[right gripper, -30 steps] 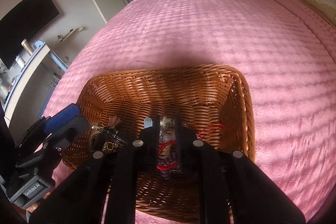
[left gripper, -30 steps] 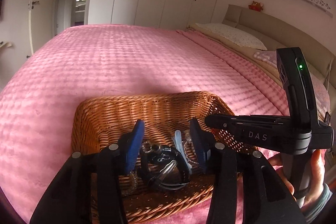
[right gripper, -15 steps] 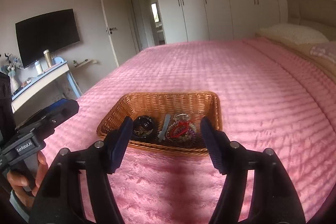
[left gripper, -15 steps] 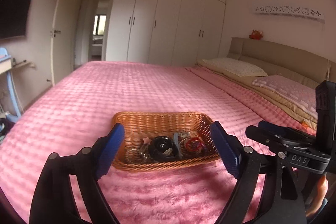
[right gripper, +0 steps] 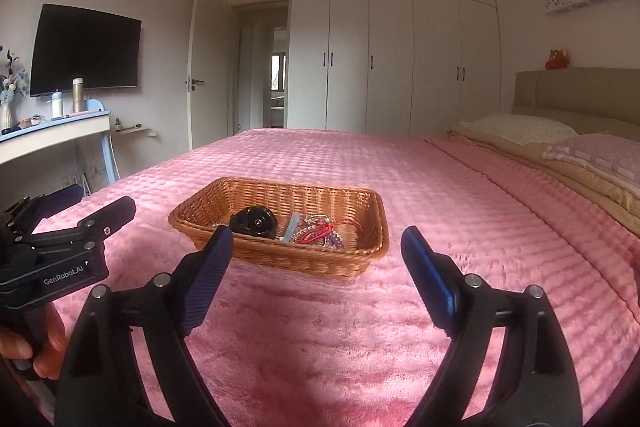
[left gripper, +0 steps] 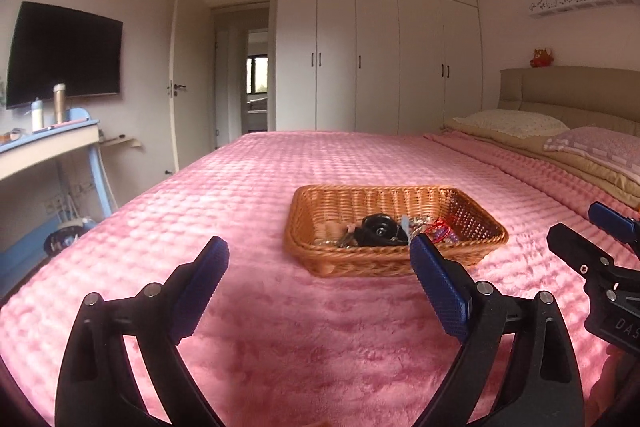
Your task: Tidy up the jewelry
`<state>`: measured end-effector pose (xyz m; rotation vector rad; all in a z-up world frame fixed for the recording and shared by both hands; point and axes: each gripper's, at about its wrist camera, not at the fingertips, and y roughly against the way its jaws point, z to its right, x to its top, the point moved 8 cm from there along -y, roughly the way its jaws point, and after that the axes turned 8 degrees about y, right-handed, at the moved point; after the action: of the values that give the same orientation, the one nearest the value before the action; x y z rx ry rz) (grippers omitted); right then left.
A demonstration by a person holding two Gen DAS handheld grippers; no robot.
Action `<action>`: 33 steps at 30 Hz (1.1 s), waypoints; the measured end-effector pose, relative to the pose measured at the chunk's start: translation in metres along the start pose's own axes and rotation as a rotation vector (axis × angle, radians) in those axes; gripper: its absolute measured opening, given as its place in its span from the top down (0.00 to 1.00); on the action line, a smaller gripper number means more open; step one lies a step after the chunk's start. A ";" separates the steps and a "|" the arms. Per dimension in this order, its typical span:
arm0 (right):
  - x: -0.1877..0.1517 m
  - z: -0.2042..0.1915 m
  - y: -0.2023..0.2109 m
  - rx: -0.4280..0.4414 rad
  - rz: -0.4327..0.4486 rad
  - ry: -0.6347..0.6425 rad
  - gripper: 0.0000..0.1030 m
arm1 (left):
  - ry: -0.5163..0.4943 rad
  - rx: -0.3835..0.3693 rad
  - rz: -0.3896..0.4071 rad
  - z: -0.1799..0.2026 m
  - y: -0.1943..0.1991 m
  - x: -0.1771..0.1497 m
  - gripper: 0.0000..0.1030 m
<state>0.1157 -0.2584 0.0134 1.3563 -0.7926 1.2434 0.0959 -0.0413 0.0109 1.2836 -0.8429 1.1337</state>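
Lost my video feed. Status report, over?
Left tool open, empty. Right tool open, empty. Jewelry in basket on pink bed. Nothing in the way.

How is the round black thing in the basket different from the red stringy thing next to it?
The round black thing is solid, chunky and dark; the red stringy thing is thin, loopy and bright. The black one lies toward the basket's left, the red one toward its right, tangled with beads. Both rest inside the basket, with neither gripper touching them.

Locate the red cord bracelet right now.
In the wicker basket on the pink bedspread, right part of the jewelry pile, beside the black round case; red cord bracelet shows centre in both views.
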 end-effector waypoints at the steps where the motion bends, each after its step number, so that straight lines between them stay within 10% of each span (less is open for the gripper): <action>1: -0.005 0.000 -0.002 -0.011 -0.007 0.004 0.20 | 0.006 0.008 -0.006 -0.002 -0.001 -0.004 0.13; 33: -0.025 0.013 -0.005 0.067 -0.059 -0.109 0.14 | 0.031 0.090 0.011 -0.013 0.002 -0.023 0.10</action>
<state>0.1178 -0.2744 -0.0098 1.5016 -0.7863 1.1663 0.0859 -0.0322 -0.0119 1.3330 -0.7842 1.2084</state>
